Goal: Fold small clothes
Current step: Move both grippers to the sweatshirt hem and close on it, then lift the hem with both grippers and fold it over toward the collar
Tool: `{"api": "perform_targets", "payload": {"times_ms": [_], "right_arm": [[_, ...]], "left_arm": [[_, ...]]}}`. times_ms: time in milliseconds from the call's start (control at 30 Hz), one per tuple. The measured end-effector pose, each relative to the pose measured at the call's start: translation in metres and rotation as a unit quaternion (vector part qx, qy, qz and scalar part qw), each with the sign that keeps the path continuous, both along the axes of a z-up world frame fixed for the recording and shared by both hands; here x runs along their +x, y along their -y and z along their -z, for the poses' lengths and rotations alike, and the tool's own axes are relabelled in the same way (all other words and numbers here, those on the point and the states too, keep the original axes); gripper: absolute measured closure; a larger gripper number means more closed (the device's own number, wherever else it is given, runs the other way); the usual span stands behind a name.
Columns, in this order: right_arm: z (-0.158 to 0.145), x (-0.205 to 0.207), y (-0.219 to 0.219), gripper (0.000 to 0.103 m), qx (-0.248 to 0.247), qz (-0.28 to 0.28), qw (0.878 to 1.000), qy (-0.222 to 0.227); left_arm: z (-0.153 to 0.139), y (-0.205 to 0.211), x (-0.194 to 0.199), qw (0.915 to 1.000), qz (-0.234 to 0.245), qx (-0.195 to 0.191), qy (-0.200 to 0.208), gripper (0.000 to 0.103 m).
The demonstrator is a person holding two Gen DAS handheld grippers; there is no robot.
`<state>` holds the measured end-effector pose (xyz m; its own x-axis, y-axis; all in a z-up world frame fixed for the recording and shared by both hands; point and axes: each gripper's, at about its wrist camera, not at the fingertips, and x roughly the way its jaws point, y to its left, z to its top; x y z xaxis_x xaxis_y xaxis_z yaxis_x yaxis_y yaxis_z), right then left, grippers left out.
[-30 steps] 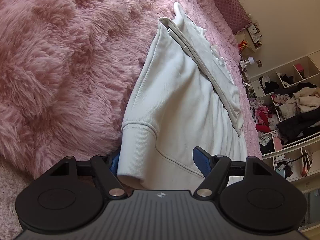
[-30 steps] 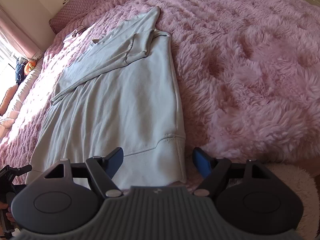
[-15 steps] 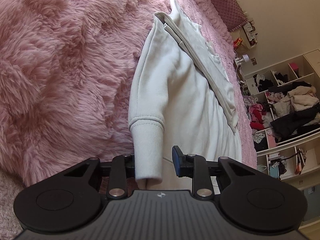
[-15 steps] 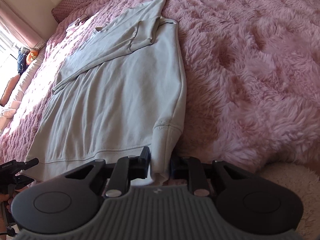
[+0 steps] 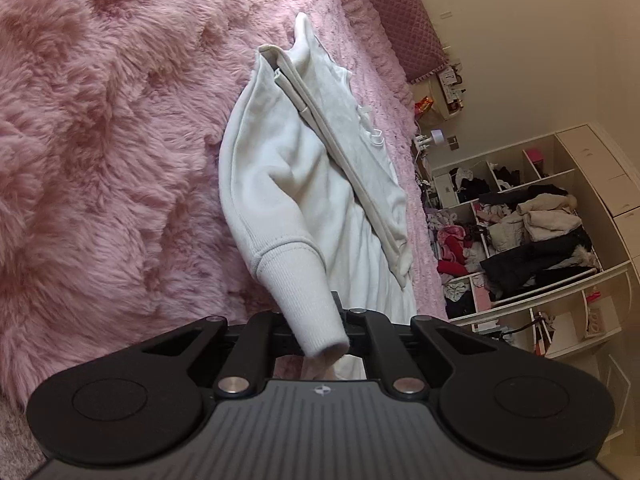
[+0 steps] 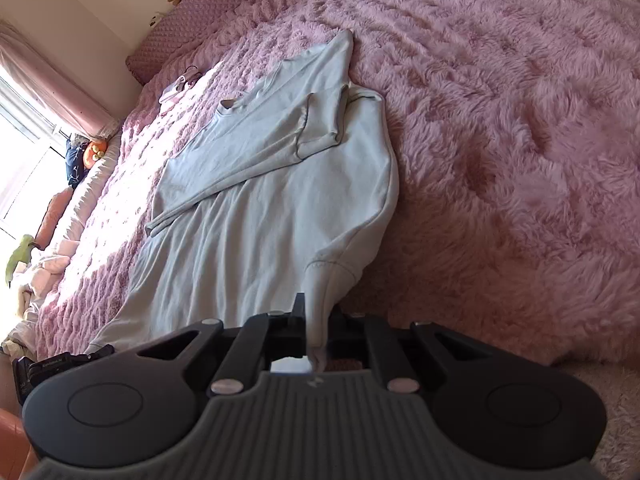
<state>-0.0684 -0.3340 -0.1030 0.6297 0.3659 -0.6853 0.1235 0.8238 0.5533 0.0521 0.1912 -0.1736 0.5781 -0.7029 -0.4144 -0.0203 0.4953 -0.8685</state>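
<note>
A white sweatshirt point(image 5: 288, 176) lies on a fluffy pink bed cover point(image 5: 100, 160), with a sleeve folded across its body. My left gripper point(image 5: 316, 320) is shut on the ribbed hem corner point(image 5: 304, 292) and holds it lifted off the bed. In the right wrist view the same sweatshirt point(image 6: 260, 216) stretches away from me. My right gripper point(image 6: 318, 320) is shut on its other hem corner point(image 6: 324, 284), also raised. The left gripper's body point(image 6: 52, 368) shows at the lower left of the right wrist view.
Open shelves point(image 5: 532, 232) stuffed with clothes stand past the bed on the right. A pink quilted headboard point(image 5: 404, 20) runs along the far side. A small white garment point(image 6: 180, 86), pillows and soft toys point(image 6: 88, 152) lie near the window.
Both grippers went from open around the hem corners to shut on them. Both corners have since lifted off the bed, bunching the fabric.
</note>
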Motion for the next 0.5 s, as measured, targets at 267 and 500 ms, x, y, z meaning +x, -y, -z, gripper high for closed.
{"api": "perform_targets", "payload": {"times_ms": [267, 500], "right_arm": [[-0.038, 0.049, 0.006, 0.1, 0.026, 0.034, 0.997, 0.061], [-0.063, 0.129, 0.016, 0.101, 0.024, 0.061, 0.993, 0.101]], "left_arm": [[-0.032, 0.006, 0.058, 0.9954, -0.005, -0.057, 0.077, 0.097], [-0.062, 0.008, 0.126, 0.9925, 0.002, -0.028, 0.119, 0.097]]}}
